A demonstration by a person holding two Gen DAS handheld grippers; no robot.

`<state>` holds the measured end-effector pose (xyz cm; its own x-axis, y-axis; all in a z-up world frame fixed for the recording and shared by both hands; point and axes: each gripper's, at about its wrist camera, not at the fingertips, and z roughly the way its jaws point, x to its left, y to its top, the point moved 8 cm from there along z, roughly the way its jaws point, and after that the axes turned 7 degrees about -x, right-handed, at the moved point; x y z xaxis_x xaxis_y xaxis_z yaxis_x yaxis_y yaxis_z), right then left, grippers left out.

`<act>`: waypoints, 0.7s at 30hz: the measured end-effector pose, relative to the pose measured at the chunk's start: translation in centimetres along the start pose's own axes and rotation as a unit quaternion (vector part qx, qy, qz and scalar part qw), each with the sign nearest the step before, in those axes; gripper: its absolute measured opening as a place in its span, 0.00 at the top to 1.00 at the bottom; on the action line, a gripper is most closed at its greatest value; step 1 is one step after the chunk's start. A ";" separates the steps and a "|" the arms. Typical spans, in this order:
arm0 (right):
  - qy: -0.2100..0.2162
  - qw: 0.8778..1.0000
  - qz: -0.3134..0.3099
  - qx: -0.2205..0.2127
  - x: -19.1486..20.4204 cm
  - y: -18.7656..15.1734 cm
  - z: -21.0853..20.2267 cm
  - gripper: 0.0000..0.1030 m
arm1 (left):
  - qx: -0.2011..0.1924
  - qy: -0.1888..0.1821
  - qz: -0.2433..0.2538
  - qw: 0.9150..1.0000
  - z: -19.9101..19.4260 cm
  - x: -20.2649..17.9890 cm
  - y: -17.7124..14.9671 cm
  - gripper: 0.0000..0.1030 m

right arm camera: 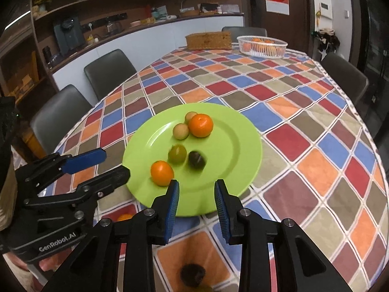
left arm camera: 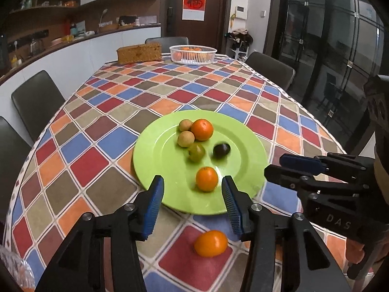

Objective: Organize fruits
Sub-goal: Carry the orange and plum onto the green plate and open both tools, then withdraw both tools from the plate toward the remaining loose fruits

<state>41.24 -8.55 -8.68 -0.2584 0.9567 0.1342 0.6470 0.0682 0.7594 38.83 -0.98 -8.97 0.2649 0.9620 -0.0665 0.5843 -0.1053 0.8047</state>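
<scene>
A: On the green plate (left arm camera: pixel 155 155), six fruits are gathered; one orange (left arm camera: pixel 210 243) is left off it, on the tablecloth (left arm camera: pixel 102 126).

B: Left gripper (left arm camera: pixel 193 204) and right gripper (right arm camera: pixel 197 204) are held wide, empty, apparently readied for collection.

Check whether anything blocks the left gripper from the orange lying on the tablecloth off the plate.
Nothing visible does. The orange lies alone on the tablecloth, just below the open left gripper, nearer than the green plate.

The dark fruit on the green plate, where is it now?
In the left wrist view the dark fruit lies near the green plate's centre, just right of the green fruit.
</scene>
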 end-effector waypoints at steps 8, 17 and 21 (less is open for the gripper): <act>-0.002 0.999 -0.002 -0.034 0.4 -0.4 -4.8 0.68 | -0.025 0.002 0.001 1.000 -4.4 -1.4 -0.2 0.47; -0.020 0.998 0.014 -0.059 1.0 -1.0 -9.6 0.53 | -0.042 -0.002 0.025 0.999 -8.6 -2.6 -0.5 0.38; -0.026 0.998 0.026 -0.057 1.4 -2.1 -10.8 0.52 | -0.040 0.002 0.039 0.998 -9.6 -2.4 -1.1 0.34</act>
<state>31.76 -10.37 -3.20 -0.1874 0.9716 0.1447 0.5714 -0.0120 0.8206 30.19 -0.76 -3.99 0.3040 0.9527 -0.0002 0.4984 -0.1589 0.8523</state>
